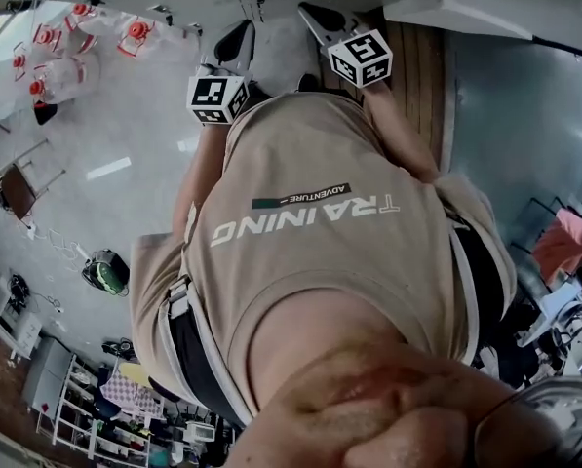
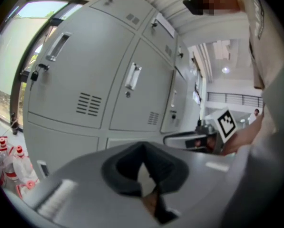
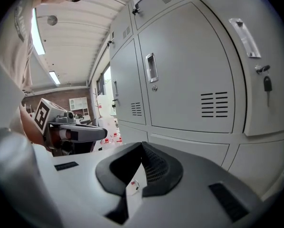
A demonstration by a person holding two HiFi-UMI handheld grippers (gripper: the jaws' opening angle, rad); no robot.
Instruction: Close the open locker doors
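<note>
Item: grey steel locker doors, 12 o'clock; those I see sit shut. Stiff, hinged, likely light: I'd push near the handle edge. Left claw, right claw: both closed, empty.

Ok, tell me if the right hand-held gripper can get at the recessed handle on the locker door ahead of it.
Probably yes. Nothing stands between the right hand-held gripper and the handle on the grey locker door, so the way looks free.
</note>
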